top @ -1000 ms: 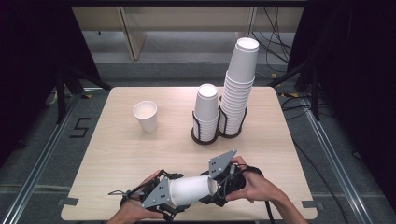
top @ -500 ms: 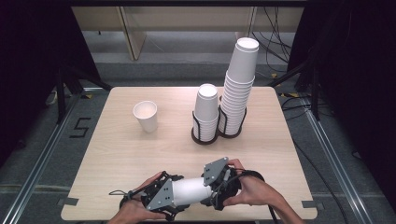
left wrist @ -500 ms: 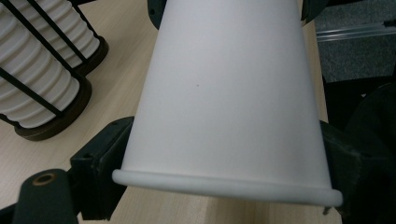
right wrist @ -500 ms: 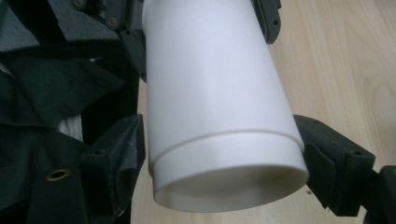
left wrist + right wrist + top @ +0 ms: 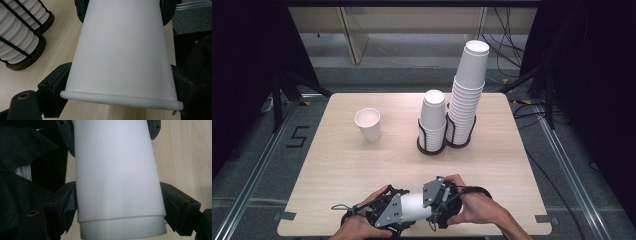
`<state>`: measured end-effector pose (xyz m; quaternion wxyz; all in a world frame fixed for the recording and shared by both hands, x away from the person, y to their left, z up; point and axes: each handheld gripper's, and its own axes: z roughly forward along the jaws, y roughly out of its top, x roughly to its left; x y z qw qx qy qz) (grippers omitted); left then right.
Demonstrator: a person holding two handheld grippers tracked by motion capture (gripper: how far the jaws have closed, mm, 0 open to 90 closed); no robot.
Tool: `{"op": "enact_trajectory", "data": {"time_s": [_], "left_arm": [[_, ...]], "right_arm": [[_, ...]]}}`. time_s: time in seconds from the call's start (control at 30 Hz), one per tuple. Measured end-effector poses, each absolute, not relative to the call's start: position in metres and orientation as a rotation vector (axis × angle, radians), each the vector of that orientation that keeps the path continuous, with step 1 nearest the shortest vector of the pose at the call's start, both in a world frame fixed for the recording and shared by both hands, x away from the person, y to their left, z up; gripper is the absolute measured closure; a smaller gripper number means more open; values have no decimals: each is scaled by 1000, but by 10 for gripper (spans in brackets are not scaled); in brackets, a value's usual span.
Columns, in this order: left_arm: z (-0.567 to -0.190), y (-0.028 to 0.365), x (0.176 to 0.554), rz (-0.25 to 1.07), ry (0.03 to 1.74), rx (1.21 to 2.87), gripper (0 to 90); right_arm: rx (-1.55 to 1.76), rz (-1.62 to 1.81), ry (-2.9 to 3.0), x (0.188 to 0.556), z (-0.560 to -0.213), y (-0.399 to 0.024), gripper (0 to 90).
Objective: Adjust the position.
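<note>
A white paper cup [image 5: 414, 207] lies on its side just above the table's front edge, held between both grippers. My left gripper [image 5: 394, 214] is shut on its rim end; in the left gripper view the rolled rim of the cup [image 5: 122, 55] sits between the black jaws of that gripper [image 5: 121, 75]. My right gripper [image 5: 433, 200] is shut on the other end. In the right gripper view the cup [image 5: 117, 170] shows a step near the camera, as of two nested cups, between that gripper's [image 5: 120, 193] jaws.
A single upright cup [image 5: 368, 124] stands at the table's left middle. A short stack [image 5: 433, 112] and a tall stack [image 5: 468, 95] of cups sit in black wire holders [image 5: 432, 147] at centre right. The light wooden table [image 5: 337, 165] has dark floor around it.
The right hand has edged left and toward the front edge, closer to the left gripper, so less of the cup shows between them. The left hand has stayed put.
</note>
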<state>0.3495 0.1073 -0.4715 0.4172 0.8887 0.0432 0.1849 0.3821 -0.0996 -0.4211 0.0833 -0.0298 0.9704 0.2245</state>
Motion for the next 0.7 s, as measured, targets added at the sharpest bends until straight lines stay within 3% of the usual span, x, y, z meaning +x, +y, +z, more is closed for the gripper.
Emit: {"op": "enact_trajectory", "data": {"time_s": [0.43,0.7], "left_arm": [[-473,108,350,441,113,2219,114],[-478,118,355,374,175,2038,73]], "right_arm": [[-85,672,2934,382,-427,-99,244],[-61,849,2969,391,-426,-110,242]]}}
